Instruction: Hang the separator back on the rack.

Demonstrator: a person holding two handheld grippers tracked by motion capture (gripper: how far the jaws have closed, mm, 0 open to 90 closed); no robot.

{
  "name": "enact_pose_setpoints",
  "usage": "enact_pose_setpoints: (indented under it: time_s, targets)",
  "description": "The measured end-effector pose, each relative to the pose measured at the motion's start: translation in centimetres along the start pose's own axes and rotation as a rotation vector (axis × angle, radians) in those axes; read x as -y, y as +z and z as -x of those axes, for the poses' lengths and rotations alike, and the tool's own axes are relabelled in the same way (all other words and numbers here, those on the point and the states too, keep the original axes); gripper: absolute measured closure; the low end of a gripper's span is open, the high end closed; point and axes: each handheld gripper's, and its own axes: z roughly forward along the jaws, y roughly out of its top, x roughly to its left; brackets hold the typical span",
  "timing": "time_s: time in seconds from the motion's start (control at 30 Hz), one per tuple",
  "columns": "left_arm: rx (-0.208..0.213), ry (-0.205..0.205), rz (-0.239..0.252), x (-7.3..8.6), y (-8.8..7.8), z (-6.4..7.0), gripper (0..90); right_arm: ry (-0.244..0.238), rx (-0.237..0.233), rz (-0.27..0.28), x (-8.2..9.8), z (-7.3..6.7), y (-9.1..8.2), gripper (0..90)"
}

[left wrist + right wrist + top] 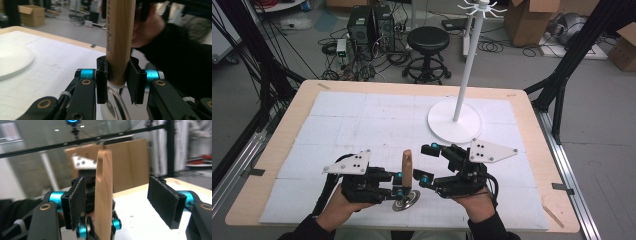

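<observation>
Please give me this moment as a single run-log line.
left gripper: shut on wooden handle, upright | metal head: on table | right gripper: open, fingers either side of handle | stand: untouched

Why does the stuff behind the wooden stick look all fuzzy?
In the right gripper view, the wooden handle is near and fairly sharp, while the cardboard and room behind blur. In the left gripper view, the sleeve looks soft and smeared. The high view is even, without glare.

Robotics lab, computer towers (371,26), tangled floor cables (362,65), cardboard boxes (532,20), black frame struts (579,45)
</observation>
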Motion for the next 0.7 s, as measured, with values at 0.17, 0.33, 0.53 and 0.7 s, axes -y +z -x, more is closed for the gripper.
enact_pose_setpoints:
  time_s: [0.17, 0.33, 0.53, 0.7]
  targets:
    - [0.070, -0.019, -0.006, -0.2, 0.0, -0.2, 71.7, 0.008, -0.152, -0.006, 1.1, 0.9, 0.3, 42.9]
    - [0.113, -0.008, -0.016, -0.3, 0.0, -0.1, 71.7, 0.009, -0.235, -0.027, 1.4, 1.1, 1.2, 52.0]
    - [0.113, -0.006, -0.013, -0.4, 0.1, 0.0, 71.6, 0.028, -0.295, -0.048, 1.7, 1.3, 2.1, 65.6]
    - [0.073, -0.007, 0.002, -0.4, -0.1, -0.2, 71.1, 0.022, -0.278, -0.030, 1.6, 1.1, 2.1, 71.4]
